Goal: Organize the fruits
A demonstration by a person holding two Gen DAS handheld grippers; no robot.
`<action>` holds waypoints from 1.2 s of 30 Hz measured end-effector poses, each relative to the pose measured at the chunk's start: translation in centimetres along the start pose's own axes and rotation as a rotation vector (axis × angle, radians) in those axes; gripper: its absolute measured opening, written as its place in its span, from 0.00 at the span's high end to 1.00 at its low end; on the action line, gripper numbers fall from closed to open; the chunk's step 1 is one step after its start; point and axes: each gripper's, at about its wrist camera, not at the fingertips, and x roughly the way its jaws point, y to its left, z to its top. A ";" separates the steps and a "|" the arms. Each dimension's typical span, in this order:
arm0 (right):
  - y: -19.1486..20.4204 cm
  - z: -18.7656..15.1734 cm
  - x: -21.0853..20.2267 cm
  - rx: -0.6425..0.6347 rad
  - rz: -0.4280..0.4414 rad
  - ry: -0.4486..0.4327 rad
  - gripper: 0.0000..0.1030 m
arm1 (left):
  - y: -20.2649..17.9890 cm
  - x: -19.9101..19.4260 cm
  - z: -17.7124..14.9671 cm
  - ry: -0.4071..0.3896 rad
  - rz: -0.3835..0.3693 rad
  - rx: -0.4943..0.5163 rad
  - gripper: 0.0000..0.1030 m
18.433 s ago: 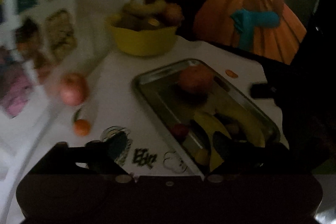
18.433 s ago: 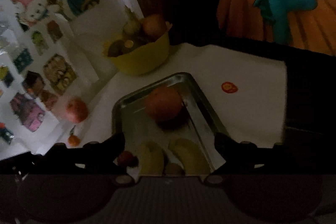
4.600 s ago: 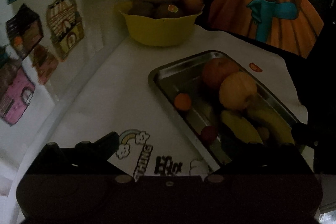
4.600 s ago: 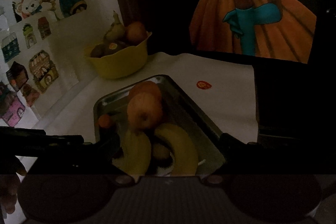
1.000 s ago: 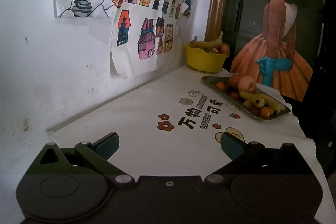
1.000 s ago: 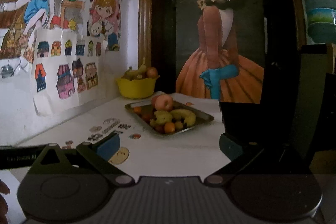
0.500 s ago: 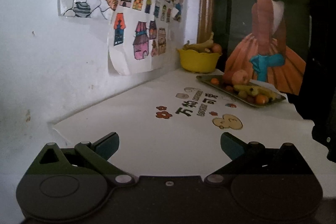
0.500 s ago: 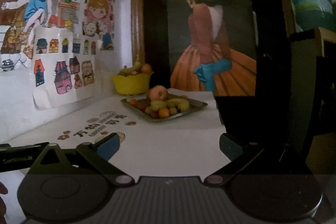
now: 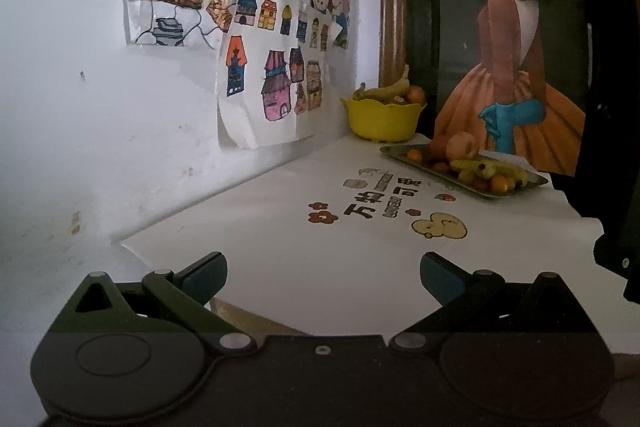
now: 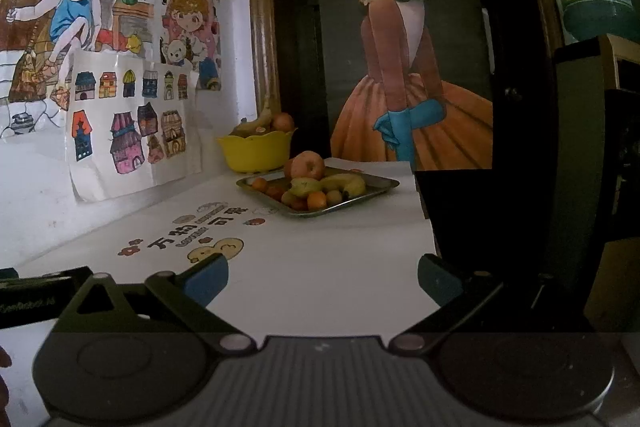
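Note:
A metal tray at the far end of the white table holds apples, bananas, small oranges and other small fruit. A yellow bowl with more bananas and fruit stands behind it against the wall. My left gripper is open and empty, low over the table's near edge, far from the tray. My right gripper is open and empty, also far back from the tray.
The white table cover has printed cartoon letters and figures. Children's drawings hang on the wall at left. A dark framed painting of a girl stands behind the tray. A dark cabinet borders the table's right side.
Both grippers have pulled back further from the tray, which looks a little smaller. One second ago and now the jaws are open and empty.

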 end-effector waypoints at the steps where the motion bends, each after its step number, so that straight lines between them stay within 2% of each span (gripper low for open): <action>1: 0.0 0.0 -0.1 0.000 0.001 0.000 0.00 | 0.1 -0.1 -0.1 0.000 0.002 0.000 0.01; 36: 0.8 -0.8 -0.2 -0.010 0.014 0.039 0.00 | 0.9 -0.5 -0.3 0.003 0.026 -0.013 0.01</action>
